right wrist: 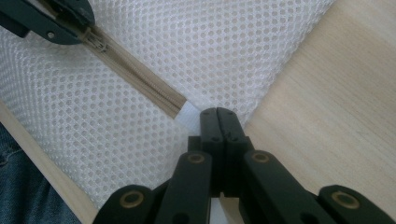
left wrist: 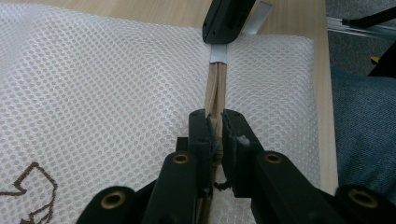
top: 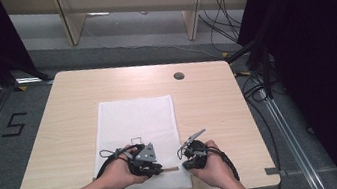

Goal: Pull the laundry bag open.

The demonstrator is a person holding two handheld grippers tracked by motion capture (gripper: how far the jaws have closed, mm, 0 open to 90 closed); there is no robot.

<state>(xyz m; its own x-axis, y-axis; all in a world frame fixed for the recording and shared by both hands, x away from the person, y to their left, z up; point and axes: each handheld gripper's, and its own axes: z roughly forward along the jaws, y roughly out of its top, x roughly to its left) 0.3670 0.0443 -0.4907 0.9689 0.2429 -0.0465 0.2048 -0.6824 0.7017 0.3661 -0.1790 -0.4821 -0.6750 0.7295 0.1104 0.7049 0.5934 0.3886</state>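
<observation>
A white mesh bag (top: 136, 129) lay flat on the wooden table (top: 208, 103), occupying the centre and lower centre of the high view, with its tan zipper (left wrist: 215, 86) running along the edge nearest the person. The left gripper (left wrist: 214, 122), rising from the bottom centre of its own view, had its jaws drawn narrow and clamped on the zipper, apparently at the slider (right wrist: 95, 42), though the slider itself was largely hidden between them. The right gripper (right wrist: 217, 116), at the lower centre of its own view, had its jaws pressed together on the white tab (right wrist: 189, 113) at the end of the zipper, just at the bag's corner. Between the two grippers the zipper teeth appeared meshed in the right gripper view; in the left gripper view the two tapes seemed to part slightly just ahead of the jaws. In my judgement both holds were established and the bag was braced, while the slide along the zipper was at most barely begun, with the short stretch between the grippers left to travel. The direction of travel could not be determined.
</observation>
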